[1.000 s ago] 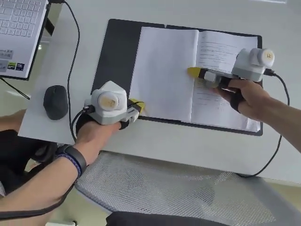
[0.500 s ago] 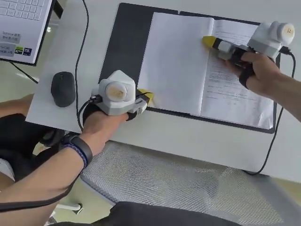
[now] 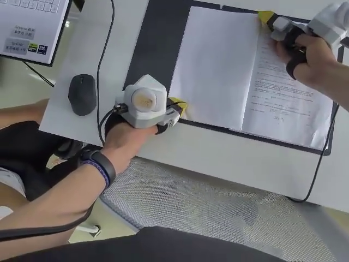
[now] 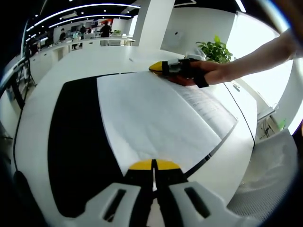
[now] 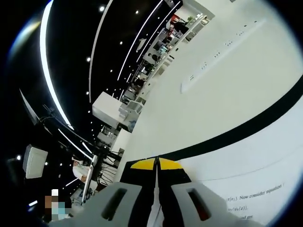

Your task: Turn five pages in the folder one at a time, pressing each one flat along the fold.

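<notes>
A black folder [image 3: 158, 43] lies open on the white desk, with a blank page [image 3: 218, 60] on the left and a printed page [image 3: 289, 93] on the right. My left gripper [image 3: 179, 106] is shut, its yellow tips resting at the blank page's near left corner; in the left gripper view the jaws [image 4: 153, 164] meet over that page edge [image 4: 147, 118]. My right gripper [image 3: 266, 16] is shut, its tips at the top end of the fold. The right gripper view has the shut jaws [image 5: 156, 164] over the printed page [image 5: 265, 179], near the folder's black top edge [image 5: 246, 130].
A black mouse [image 3: 82, 94] and a laptop [image 3: 32, 22] sit left of the folder. Cables run from both grippers, one looping off the desk's right edge [image 3: 322, 164]. A mesh chair [image 3: 218, 213] stands below the desk front.
My right gripper has slid along the fold from mid-page to the folder's top edge. My left gripper has stayed at the blank page's corner. The head camera has shifted.
</notes>
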